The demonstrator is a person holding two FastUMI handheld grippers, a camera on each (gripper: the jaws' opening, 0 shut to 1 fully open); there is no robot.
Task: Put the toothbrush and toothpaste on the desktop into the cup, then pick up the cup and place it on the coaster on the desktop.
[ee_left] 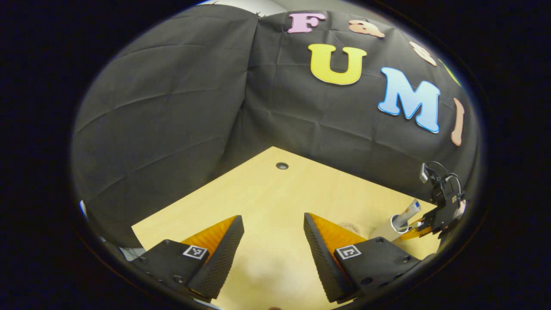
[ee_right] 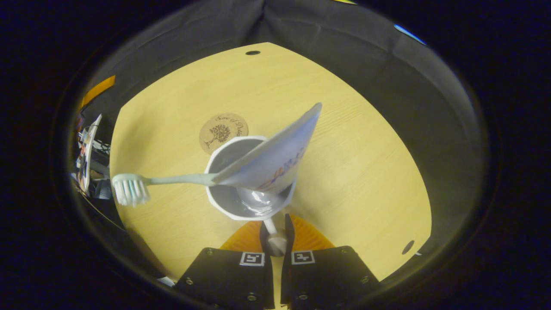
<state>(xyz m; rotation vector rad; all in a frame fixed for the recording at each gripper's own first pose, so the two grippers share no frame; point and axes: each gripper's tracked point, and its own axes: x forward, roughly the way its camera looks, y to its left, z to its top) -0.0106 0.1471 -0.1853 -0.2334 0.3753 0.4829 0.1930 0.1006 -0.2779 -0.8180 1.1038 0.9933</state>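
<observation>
The right gripper (ee_right: 276,232) is pinched on the handle (ee_right: 271,227) of the rigid white cup (ee_right: 247,206), top-heavy with toothbrush (ee_right: 142,184) and toothpaste tube (ee_right: 280,155); the left gripper (ee_left: 273,241) gapes empty.

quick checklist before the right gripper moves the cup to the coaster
1. Toothbrush in the cup: ok, handle inside, bristle head sticking out over the rim.
2. Toothpaste tube in the cup: ok, leaning out over the rim.
3. Right gripper holding the cup: ok, fingers shut on the cup handle.
4. Coaster free: ok, bare, just beyond the cup.
5. Left gripper out of the way: ok, open, off to the side over the desktop.
6. Cup lifted off the desktop: cannot tell.
</observation>
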